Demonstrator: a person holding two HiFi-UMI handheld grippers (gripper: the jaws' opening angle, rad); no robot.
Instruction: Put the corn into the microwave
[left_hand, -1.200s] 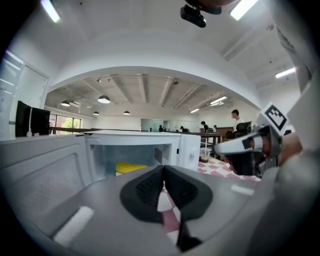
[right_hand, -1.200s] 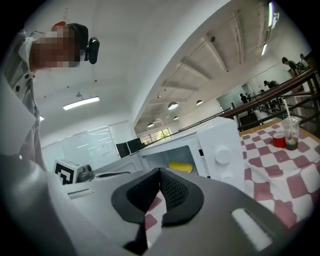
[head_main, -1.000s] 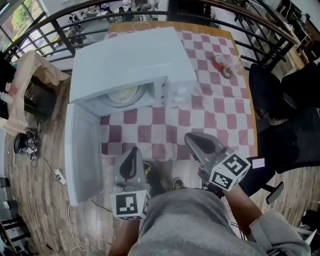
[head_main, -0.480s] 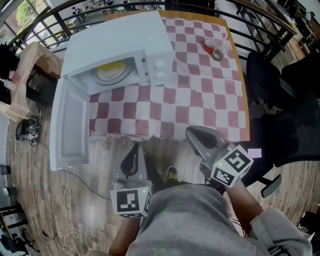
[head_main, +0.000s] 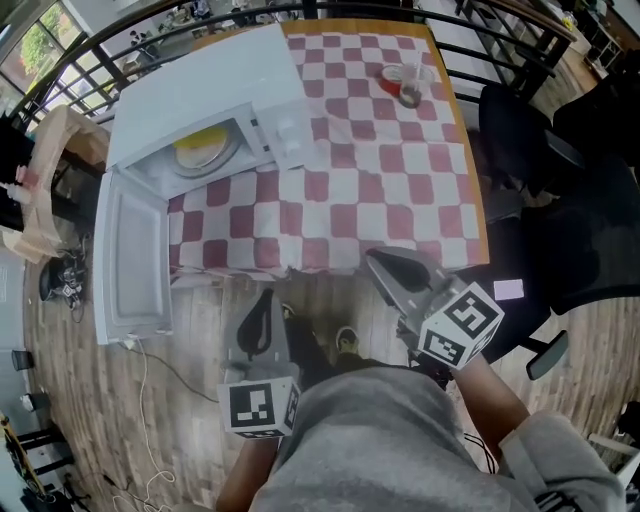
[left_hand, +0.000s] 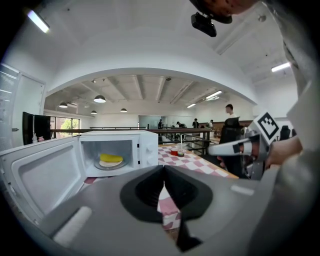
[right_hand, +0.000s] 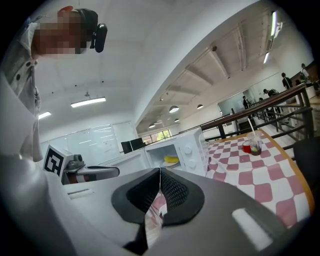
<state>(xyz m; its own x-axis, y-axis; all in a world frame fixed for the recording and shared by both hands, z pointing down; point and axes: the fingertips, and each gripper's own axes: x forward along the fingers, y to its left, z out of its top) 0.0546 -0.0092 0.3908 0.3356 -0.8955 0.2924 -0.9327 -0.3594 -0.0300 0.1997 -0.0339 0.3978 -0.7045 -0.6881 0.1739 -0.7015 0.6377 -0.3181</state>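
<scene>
Lying across the microwave's (head_main: 220, 90) cavity, the corn (head_main: 200, 142) sits on the round plate (head_main: 222, 157) inside, its long axis running side to side, parallel to the opening. So the task's thing is already where it belongs, and neither gripper carries anything.

The left gripper (head_main: 265, 300) has its jaws pressed together with nothing between them. The right gripper (head_main: 377, 260) is the same, pads meeting on air. Both point toward the microwave from well short of it, off the near edge of the checked table (head_main: 400, 200) on which it stands.

What is left, by my reading, is the door (head_main: 130, 260) — it stands wide open, swung out from the microwave's left side toward the person, past the table's edge. Its free end lies left of the left gripper, which is the nearer of the two; the right one would have to cross over.

Nothing stands between that gripper and the door. A cup with a straw (head_main: 408, 85) sits far right of the microwave, and dark chairs (head_main: 520, 130) beyond it — all clear of the door's swing.
</scene>
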